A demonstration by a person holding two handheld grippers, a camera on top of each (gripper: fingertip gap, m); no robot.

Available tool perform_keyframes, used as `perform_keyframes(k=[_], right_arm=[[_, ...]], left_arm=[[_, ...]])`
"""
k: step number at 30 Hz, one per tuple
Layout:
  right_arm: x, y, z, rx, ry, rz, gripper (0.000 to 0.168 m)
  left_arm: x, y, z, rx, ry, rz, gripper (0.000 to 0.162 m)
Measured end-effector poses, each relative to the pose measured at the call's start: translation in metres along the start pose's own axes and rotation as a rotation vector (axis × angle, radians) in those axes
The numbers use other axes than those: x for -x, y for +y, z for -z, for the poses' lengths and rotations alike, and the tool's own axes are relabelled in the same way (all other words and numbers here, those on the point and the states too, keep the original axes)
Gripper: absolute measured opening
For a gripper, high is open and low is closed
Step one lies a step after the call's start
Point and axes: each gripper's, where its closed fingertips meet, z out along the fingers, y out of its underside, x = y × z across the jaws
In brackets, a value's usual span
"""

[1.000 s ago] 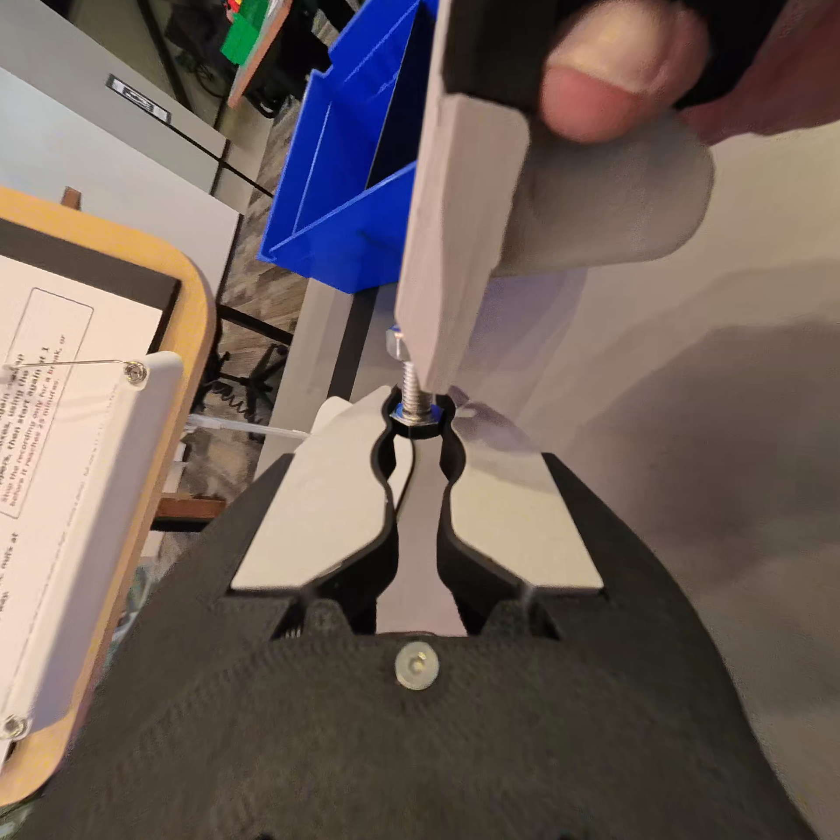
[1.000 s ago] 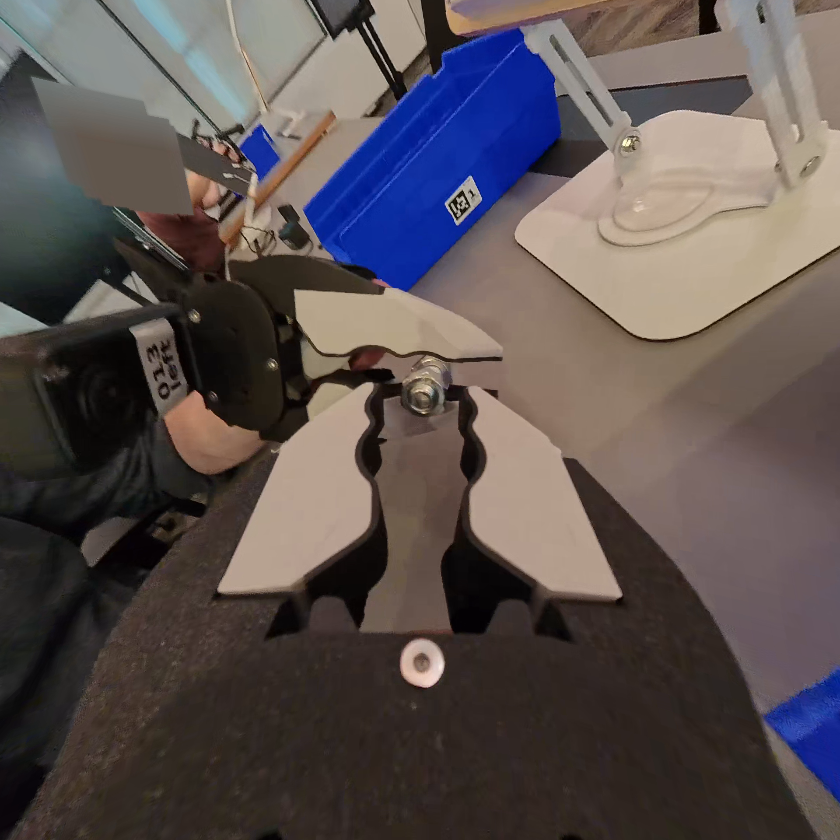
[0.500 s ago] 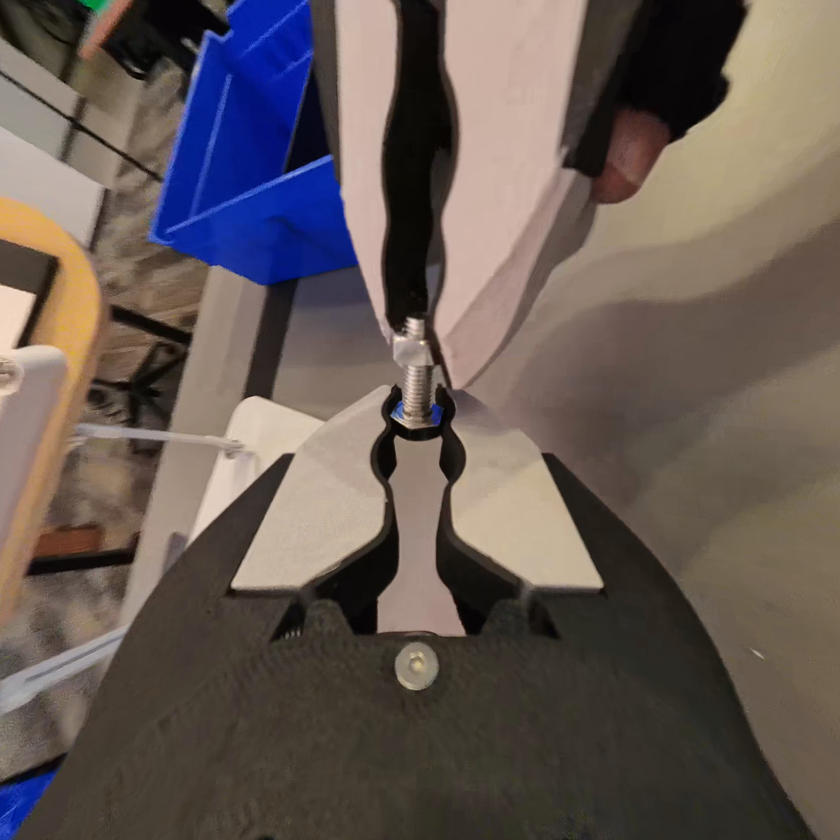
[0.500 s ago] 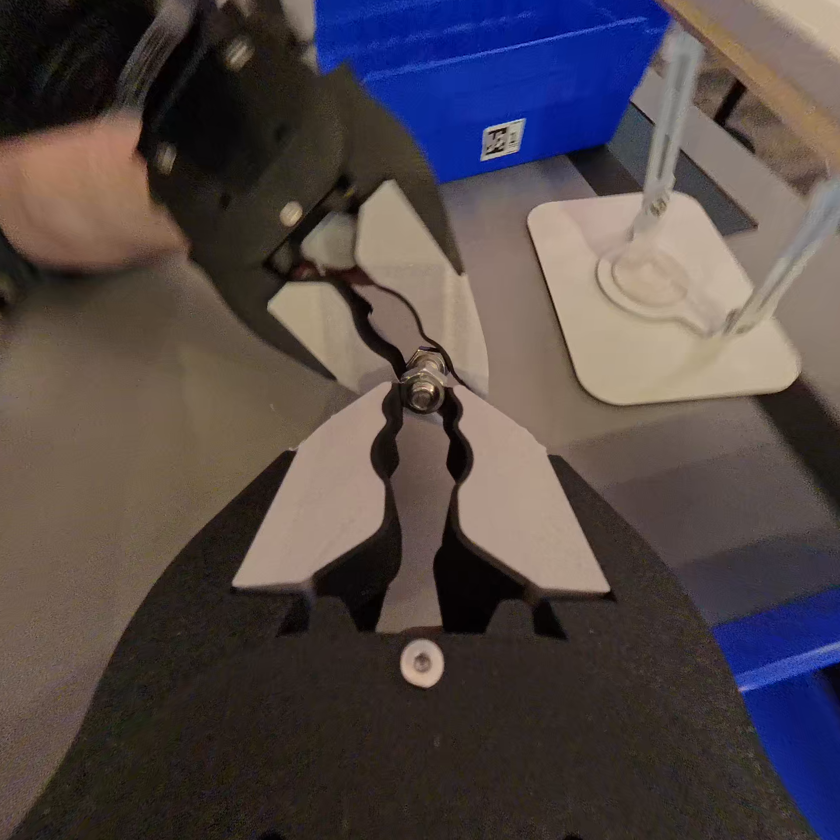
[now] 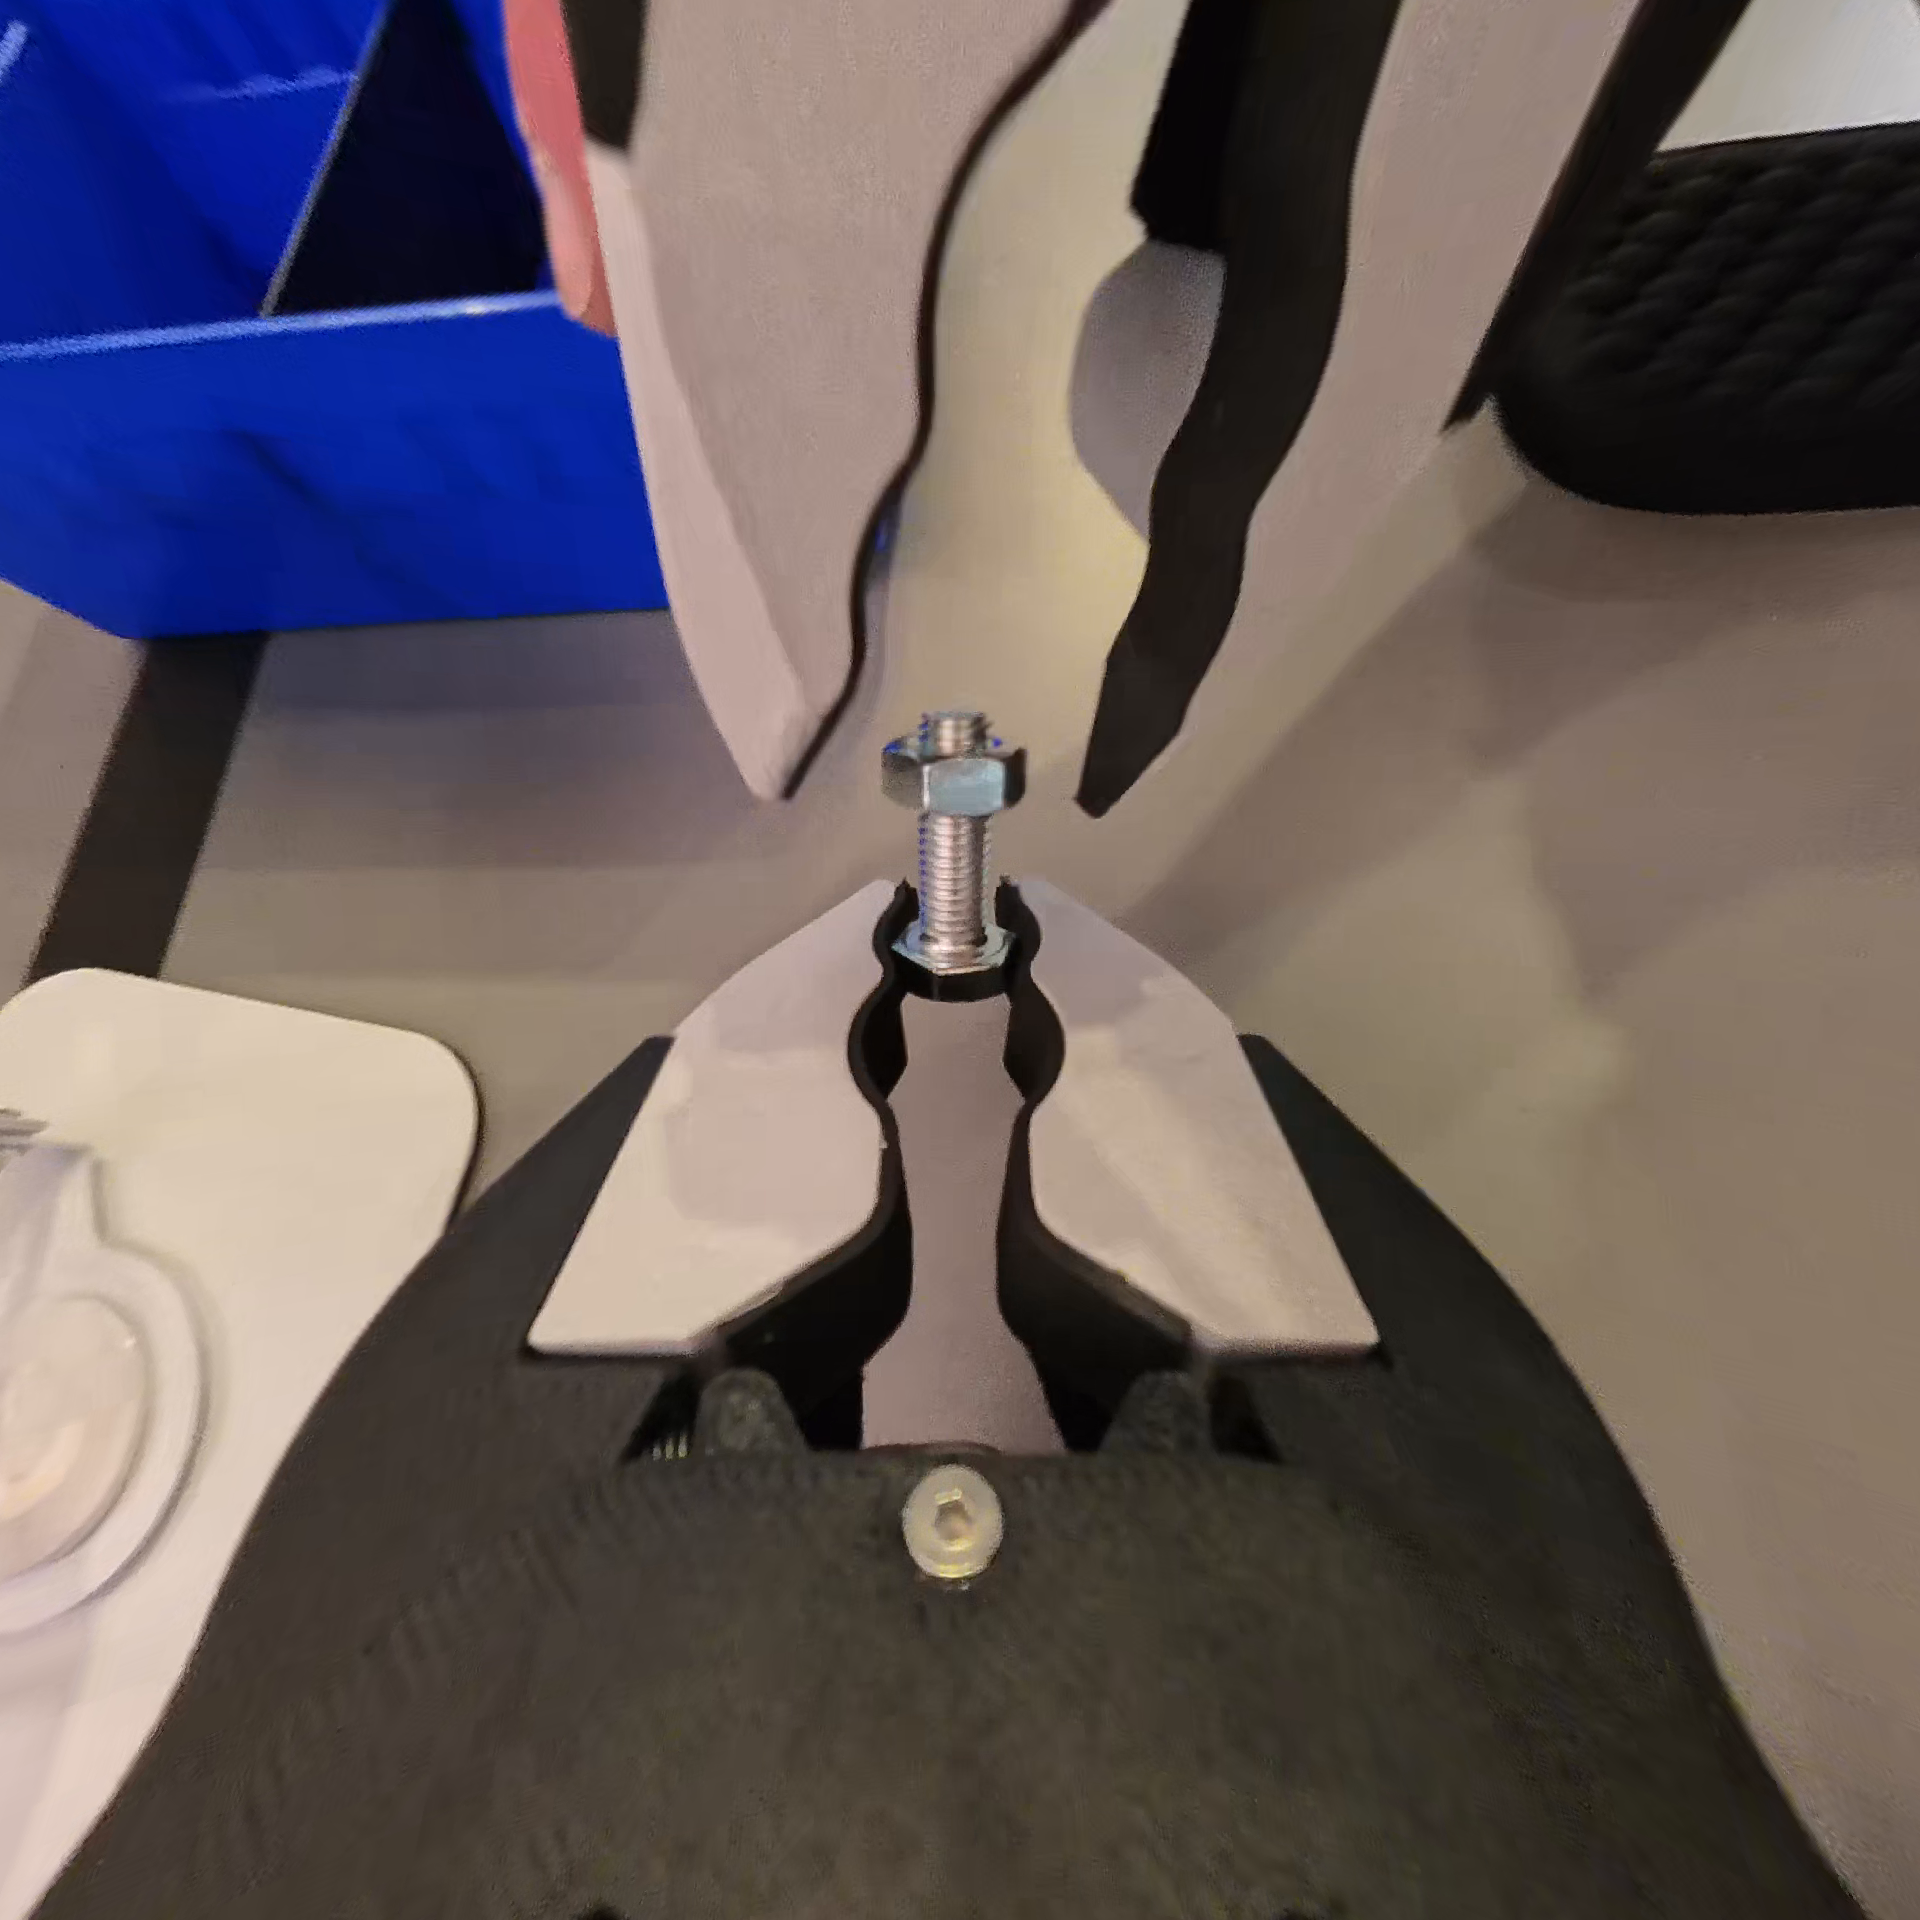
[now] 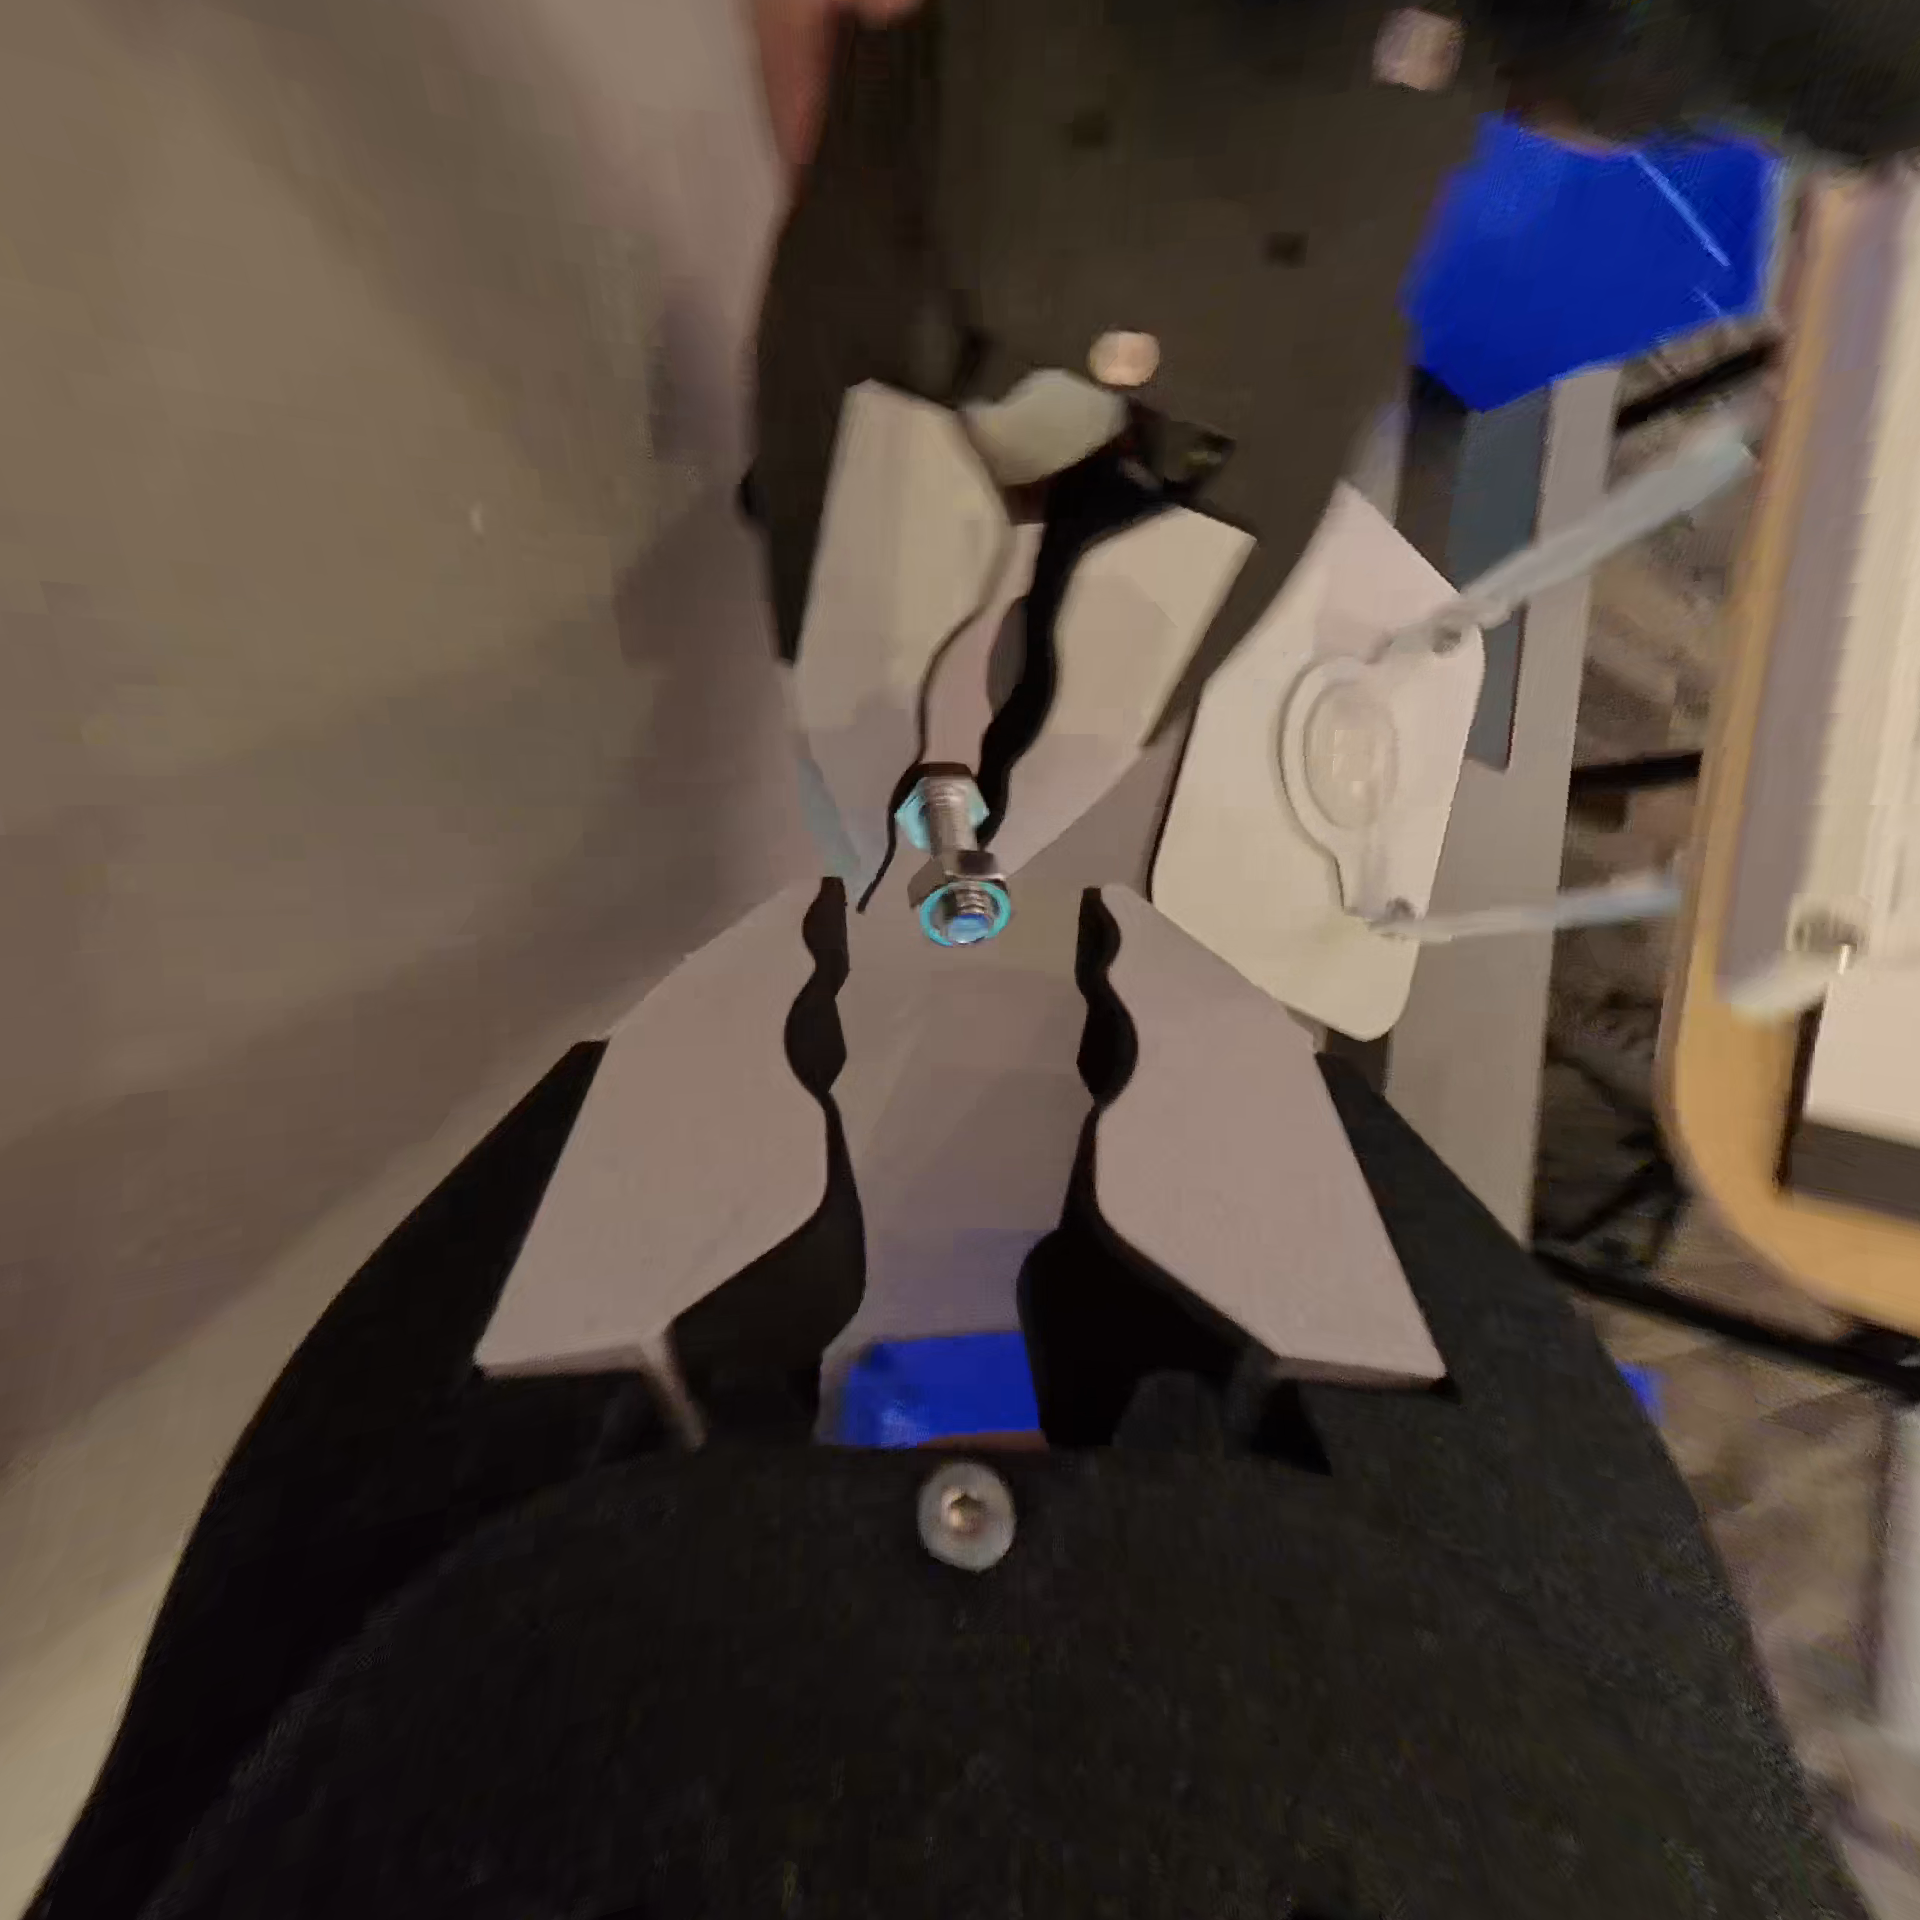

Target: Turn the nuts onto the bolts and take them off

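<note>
A steel bolt [image 5: 948, 873] stands out from my left gripper [image 5: 951, 920], which is shut on the bolt's hex head. A steel nut [image 5: 954, 781] sits threaded near the bolt's free end. My right gripper [image 5: 930, 795] comes in from above. It is open, with one fingertip on each side of the nut and a gap on both sides. In the right wrist view my right gripper [image 6: 956, 909] is open around the nut [image 6: 961, 878]. The left gripper [image 6: 940, 800] beyond it holds the bolt [image 6: 943, 821] by the head.
A blue bin [image 5: 260, 468] stands at the back left on the grey table [image 5: 1558, 1039]. A white stand base [image 5: 239, 1122] lies at the left and also shows in the right wrist view [image 6: 1351, 831]. A wood-framed board [image 6: 1725, 1091] is at the right. The grippers are tip to tip, or close to it.
My right gripper has opened and let go of the nut, and its fingers now stand apart on either side of it. Both grippers have swung round, and the left still holds the bolt.
</note>
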Motion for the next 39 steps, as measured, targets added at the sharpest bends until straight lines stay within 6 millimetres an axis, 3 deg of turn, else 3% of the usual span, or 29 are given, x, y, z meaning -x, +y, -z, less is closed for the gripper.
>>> perform_keyframes(k=[2,8,10,15,17,20,24,28,31,35,39], right_arm=[[-0.007,0.003,0.003,-0.071,0.013,-0.246,0.042],[-0.005,0.015,0.001,-0.361,-0.115,-1.005,0.035],[-0.005,0.017,-0.001,-0.455,-0.155,-1.187,0.033],[-0.007,0.014,-0.002,-0.572,-0.166,-1.311,0.032],[-0.004,0.015,-0.007,-0.538,-0.169,-1.309,0.031],[-0.006,0.011,-0.008,-0.558,-0.168,-1.309,0.020],[-0.004,0.012,-0.009,-0.531,-0.147,-1.264,0.018],[0.001,0.010,-0.009,-0.454,-0.123,-1.068,0.018],[0.009,0.005,-0.006,-0.354,-0.086,-0.724,0.018],[0.025,0.006,-0.006,-0.161,-0.058,-0.141,0.018],[0.034,0.009,-0.009,0.012,-0.082,0.228,0.018]], left_arm=[[0.012,0.001,0.001,0.020,-0.095,-0.027,0.015],[0.033,-0.005,0.004,0.056,-0.334,-0.122,0.015],[0.037,-0.004,0.003,0.086,-0.390,-0.157,0.015],[0.041,0.002,-0.004,0.167,-0.475,-0.220,0.015],[0.040,0.002,-0.007,0.176,-0.487,-0.241,0.015],[0.038,0.002,-0.009,0.182,-0.488,-0.253,0.015],[0.036,0.003,-0.009,0.189,-0.470,-0.247,0.015],[0.027,0.006,-0.012,0.177,-0.369,-0.195,0.015],[0.013,0.004,-0.012,0.136,-0.217,-0.120,0.015],[-0.014,0.005,-0.014,0.076,0.037,-0.017,0.015],[-0.033,0.010,-0.019,0.032,0.223,0.061,0.015]])
